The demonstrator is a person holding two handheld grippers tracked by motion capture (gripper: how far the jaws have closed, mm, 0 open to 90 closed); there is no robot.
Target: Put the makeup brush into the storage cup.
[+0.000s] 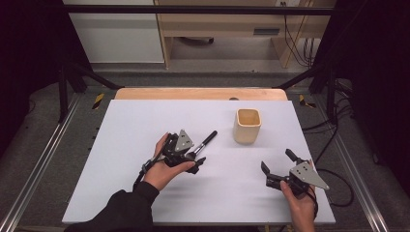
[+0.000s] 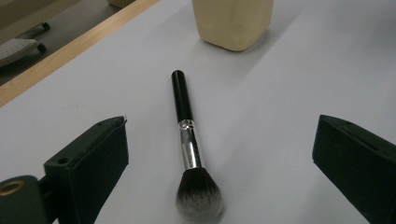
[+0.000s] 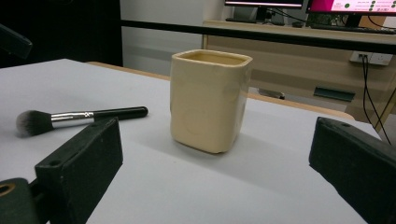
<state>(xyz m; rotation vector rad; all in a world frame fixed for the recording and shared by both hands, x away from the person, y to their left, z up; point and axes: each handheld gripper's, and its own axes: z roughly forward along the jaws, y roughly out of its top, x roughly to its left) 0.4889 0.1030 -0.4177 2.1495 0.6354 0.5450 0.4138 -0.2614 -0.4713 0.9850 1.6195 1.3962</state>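
White table top: a pale sheet that bears everything here, with a strip of bare wood along its far edge; dark floor and metal rails lie on both sides of it.
Cream cup: a squarish, open-topped cup with rounded corners, upright on the far right part of the table. In the right gripper view the cup stands ahead of the jaws, a little left of the middle of the gap, and touches neither.
Left gripper: held in the person's left hand near the middle of the table, with a grey three-cornered plate on top. Its jaws stand wide apart and grasp nothing; in the left gripper view they flank the brush without touching it.
Right gripper: held in the right hand near the front right of the table, well apart from the cup. Its jaws are spread wide and hold nothing.
Makeup brush: lying flat on the table between the left gripper and the cup, left of the cup and apart from it. In the left gripper view the brush has its fluffy dark, pale-tipped head nearest the camera, then a silver ferrule, then a black handle pointing away towards the cup. In the right gripper view the brush lies left of the cup.
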